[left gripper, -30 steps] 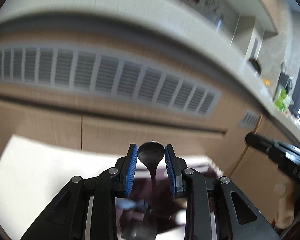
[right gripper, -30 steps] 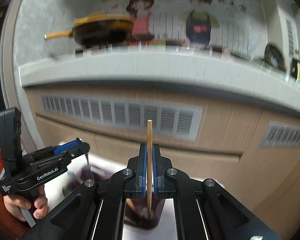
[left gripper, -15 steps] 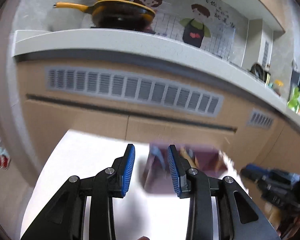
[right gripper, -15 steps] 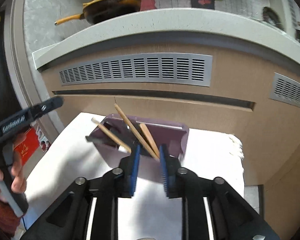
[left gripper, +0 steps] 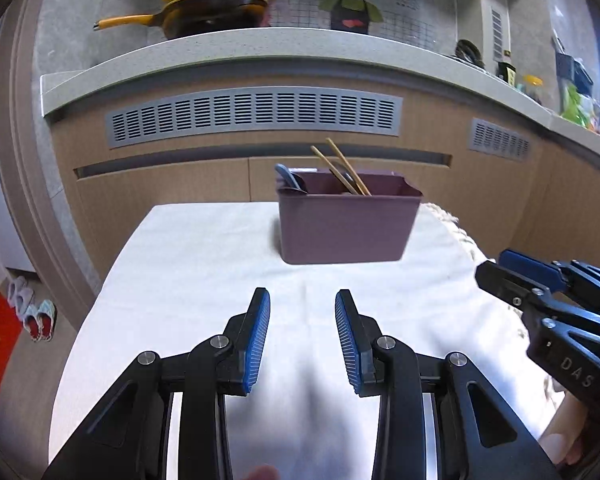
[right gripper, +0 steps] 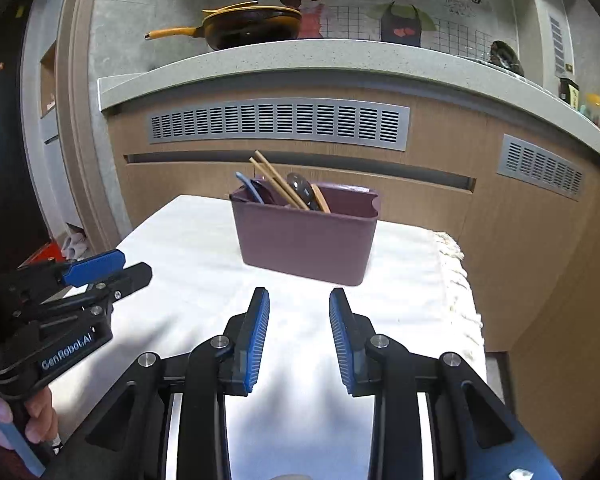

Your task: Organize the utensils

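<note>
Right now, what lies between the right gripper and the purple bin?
Only bare white cloth separates the right gripper from the purple bin, per the right wrist view.

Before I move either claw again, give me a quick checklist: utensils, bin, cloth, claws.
1. Chopsticks inside the purple bin: ok, leaning against its rim.
2. Spoons in the bin: ok, tops show above the rim.
3. Bin upright on the white cloth: ok.
4. Left claw empty: ok, jaws apart, nothing between them.
5. Right claw empty: ok, jaws have just been opening, nothing between them.
6. Stray utensils left on the cloth: cannot tell, the claws hide the near part.
</note>
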`<state>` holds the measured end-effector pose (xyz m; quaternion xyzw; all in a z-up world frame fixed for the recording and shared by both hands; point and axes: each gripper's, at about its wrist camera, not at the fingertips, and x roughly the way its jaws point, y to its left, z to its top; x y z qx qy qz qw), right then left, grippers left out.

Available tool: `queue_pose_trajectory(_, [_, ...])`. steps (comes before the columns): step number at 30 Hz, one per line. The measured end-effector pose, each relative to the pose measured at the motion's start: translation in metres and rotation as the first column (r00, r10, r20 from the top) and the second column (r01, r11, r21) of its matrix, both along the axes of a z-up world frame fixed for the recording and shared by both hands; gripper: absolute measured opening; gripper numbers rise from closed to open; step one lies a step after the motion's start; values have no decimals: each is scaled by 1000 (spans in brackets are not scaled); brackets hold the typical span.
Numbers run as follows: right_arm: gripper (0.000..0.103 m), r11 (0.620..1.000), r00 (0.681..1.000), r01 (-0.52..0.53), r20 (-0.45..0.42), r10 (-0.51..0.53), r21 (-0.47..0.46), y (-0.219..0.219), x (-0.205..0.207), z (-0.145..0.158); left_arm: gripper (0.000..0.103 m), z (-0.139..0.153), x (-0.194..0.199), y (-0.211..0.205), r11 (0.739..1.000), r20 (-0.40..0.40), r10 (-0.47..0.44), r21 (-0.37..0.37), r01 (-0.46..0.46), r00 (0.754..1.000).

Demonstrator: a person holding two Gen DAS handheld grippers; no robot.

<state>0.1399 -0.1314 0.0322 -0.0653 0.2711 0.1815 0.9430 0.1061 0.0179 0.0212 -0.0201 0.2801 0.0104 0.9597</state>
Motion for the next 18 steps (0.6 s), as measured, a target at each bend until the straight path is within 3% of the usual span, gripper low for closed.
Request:
queue_pose_trajectory(5, [29, 999, 1000, 13, -23, -12, 40, -5, -2, -3, 35, 7, -6, -4, 1000, 8, -14, 5, 14, 1000])
queue_pose_trajectory(18, [29, 1000, 999, 30, 10, -30, 4, -6, -9, 2, 35, 14, -10, -8, 1000, 6, -27, -4, 27, 1000])
